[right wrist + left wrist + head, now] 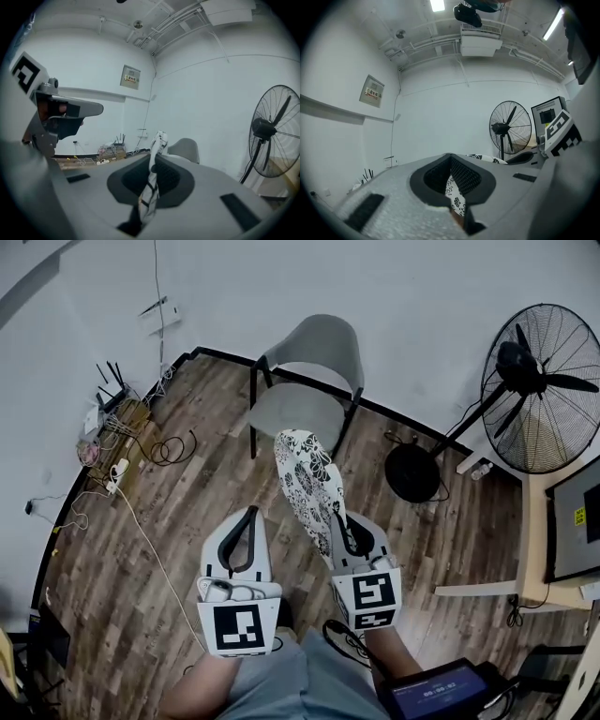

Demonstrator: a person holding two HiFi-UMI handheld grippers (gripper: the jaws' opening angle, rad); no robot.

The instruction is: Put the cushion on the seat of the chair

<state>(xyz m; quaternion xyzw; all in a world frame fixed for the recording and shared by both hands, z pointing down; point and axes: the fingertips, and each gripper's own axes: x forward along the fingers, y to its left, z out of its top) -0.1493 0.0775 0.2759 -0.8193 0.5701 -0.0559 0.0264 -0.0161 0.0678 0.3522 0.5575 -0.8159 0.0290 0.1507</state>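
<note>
Cushion (307,482): black-and-white floral print, carried edge-up in the air just in front of the chair (314,357), not on its seat (295,409).
Right gripper (345,526): jaws clenched on the cushion's near edge, on the side of the cushion away from the chair.
Left gripper (246,517): beside the right one, equally short of the chair. Its jaws are drawn close, a sliver of the same print shows in the slit, and whether they pinch it is unclear.
Fan (539,385): standing right of the chair.
</note>
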